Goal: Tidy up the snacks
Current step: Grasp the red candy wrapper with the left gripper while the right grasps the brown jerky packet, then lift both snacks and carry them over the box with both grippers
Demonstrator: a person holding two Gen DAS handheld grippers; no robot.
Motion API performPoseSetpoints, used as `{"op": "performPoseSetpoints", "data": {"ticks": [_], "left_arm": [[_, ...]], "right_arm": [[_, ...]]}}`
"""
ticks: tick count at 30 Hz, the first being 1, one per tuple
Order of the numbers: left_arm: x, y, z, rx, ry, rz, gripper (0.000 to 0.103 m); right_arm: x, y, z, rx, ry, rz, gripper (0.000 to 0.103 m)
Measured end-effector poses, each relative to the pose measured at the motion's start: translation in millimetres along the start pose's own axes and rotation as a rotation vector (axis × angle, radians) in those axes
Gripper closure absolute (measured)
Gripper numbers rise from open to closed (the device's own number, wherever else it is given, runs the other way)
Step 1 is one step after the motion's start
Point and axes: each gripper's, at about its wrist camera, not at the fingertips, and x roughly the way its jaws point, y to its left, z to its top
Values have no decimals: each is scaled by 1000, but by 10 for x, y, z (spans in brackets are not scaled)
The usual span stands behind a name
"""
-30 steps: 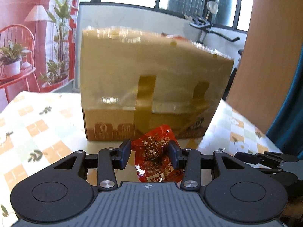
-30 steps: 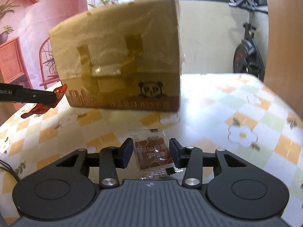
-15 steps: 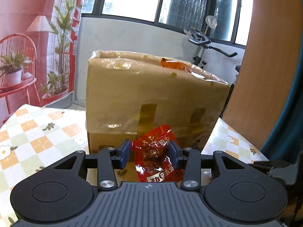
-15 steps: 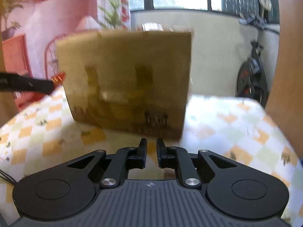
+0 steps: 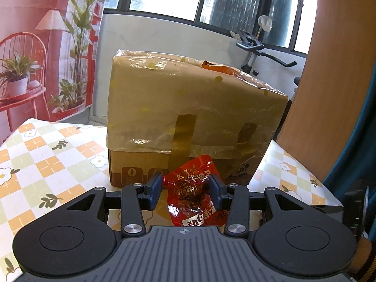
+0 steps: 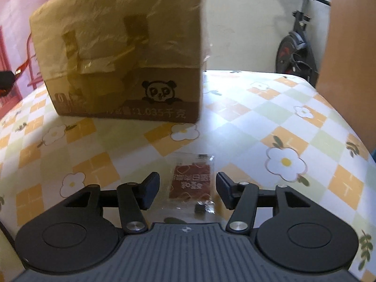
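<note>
My left gripper [image 5: 185,189] is shut on a red snack packet [image 5: 192,192], held just in front of the cardboard box [image 5: 188,108], whose top is lined with clear plastic. An orange packet [image 5: 215,67] pokes out of the box's open top. My right gripper [image 6: 188,189] hovers low over the table with its jaws opening. A clear packet with a brown square snack [image 6: 191,184] lies flat on the tablecloth between its fingers, untouched by the pads. The same box [image 6: 122,54] with a panda print stands beyond it.
The table [image 6: 270,122] wears a checked orange, green and white floral cloth. An exercise bike [image 6: 296,47] stands behind the table at the right, beside a wooden panel [image 6: 347,47]. A red chair and potted plants [image 5: 16,80] appear on the left backdrop.
The right gripper's jaws closed empty half a second ago and now stand apart around the brown snack packet, with the view tipped back down to the table. The left gripper kept its grip on the red packet.
</note>
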Motion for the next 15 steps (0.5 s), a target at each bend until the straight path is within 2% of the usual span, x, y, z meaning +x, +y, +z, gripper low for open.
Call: {"op": "performPoseSetpoints", "data": {"ticks": [4, 5, 8, 15], "left_arm": [[-15, 35, -7, -5, 2, 9, 58], [-16, 47, -7, -8, 2, 11, 58], [-12, 50, -9, -12, 1, 15, 58], [3, -6, -11, -9, 1, 6, 58]], "right_arm": [[124, 52, 9, -27, -2, -25, 48], [128, 54, 10, -27, -2, -29, 56], [110, 38, 17, -23, -6, -14, 63], [-116, -8, 46, 28, -65, 29, 63]]}}
